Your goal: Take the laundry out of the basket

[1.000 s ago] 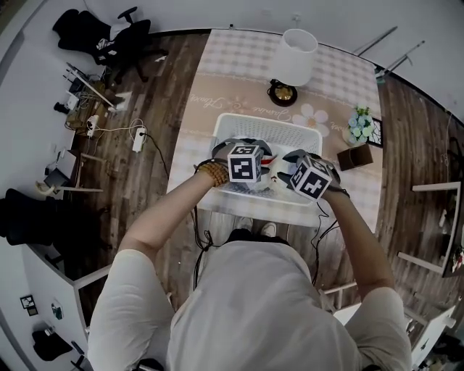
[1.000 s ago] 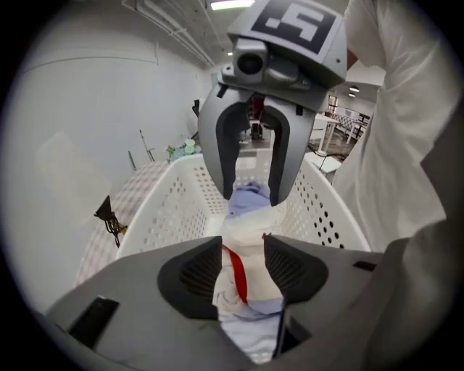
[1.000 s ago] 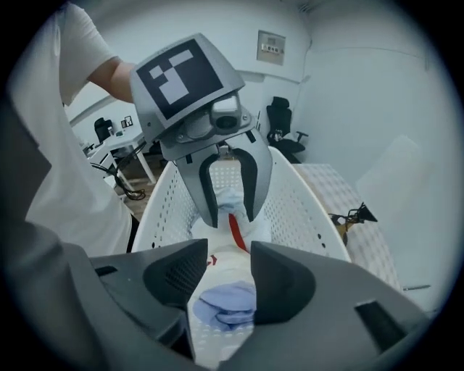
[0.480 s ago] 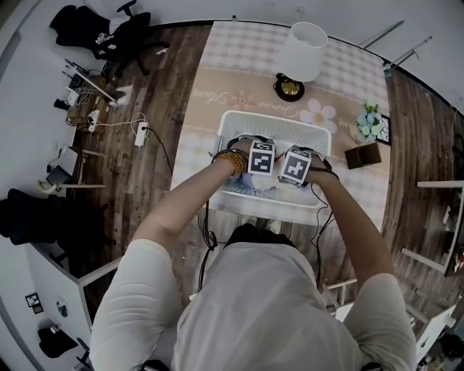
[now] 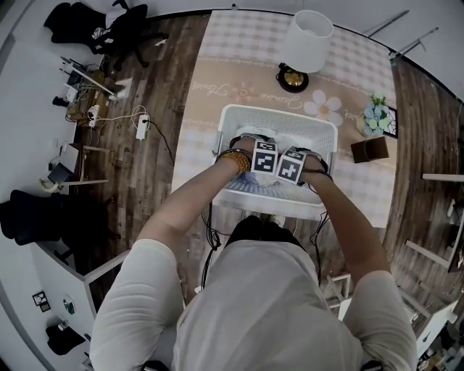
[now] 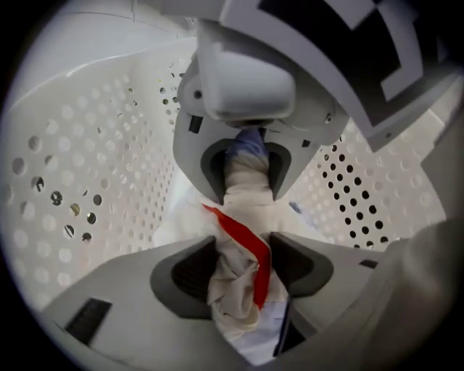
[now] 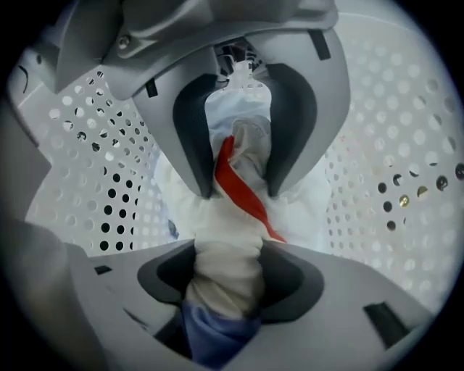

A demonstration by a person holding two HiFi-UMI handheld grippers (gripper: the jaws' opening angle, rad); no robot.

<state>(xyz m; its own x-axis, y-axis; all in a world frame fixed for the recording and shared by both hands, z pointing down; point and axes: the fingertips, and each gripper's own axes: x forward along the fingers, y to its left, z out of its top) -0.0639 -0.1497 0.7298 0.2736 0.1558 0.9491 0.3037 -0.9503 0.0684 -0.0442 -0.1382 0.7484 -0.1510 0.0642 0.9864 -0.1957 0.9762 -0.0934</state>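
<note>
basket (image 6: 80, 167): white perforated plastic, matt; laundry (image 6: 235, 282): soft creased cloth; floor (image 5: 159, 87): dark wood planks

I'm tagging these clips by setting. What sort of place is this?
Probably a home-style set inside a lab or office: a cloth-covered table with a lamp and a laundry basket, but office chairs and a power strip on the wood floor beside it.

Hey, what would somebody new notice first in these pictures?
The left hand-held gripper and right hand-held gripper reach side by side into the white perforated laundry basket at the near edge of the table. Both straddle one bunched white cloth with a red stripe; the left's jaws have just been opening, the right's closing onto it. A white-shaded lamp stands beyond the basket.
</note>
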